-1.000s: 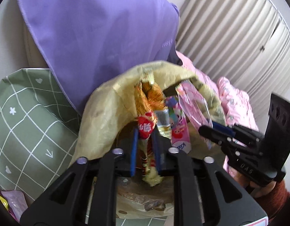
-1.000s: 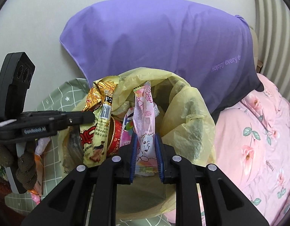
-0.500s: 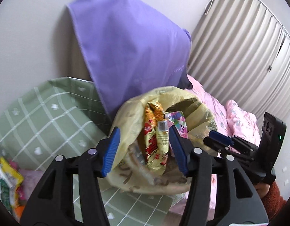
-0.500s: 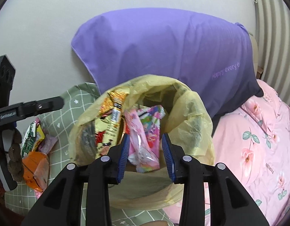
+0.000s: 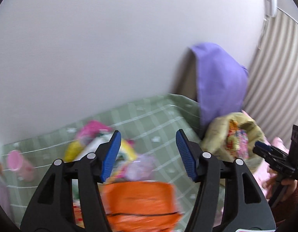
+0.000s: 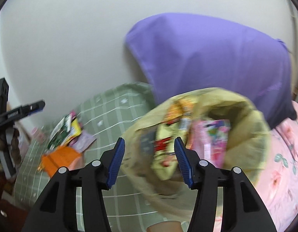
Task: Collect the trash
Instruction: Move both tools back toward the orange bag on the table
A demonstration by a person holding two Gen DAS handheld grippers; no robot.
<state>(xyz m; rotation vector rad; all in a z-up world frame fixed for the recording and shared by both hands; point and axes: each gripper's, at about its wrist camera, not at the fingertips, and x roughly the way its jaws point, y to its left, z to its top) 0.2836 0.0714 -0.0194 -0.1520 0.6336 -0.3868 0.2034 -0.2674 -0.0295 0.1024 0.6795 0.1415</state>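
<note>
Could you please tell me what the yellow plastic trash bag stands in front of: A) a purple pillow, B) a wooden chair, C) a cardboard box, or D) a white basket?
A: the yellow plastic trash bag, full of wrappers, stands right before the purple pillow leaning on the wall.

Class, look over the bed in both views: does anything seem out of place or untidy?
Yes. Loose wrappers, among them an orange packet, lie scattered on the green checked cover instead of in the yellow trash bag beside them.

Wrappers (image 5: 118,154) crowd the green quilt (image 5: 158,116) beside the bag (image 6: 245,116).
</note>
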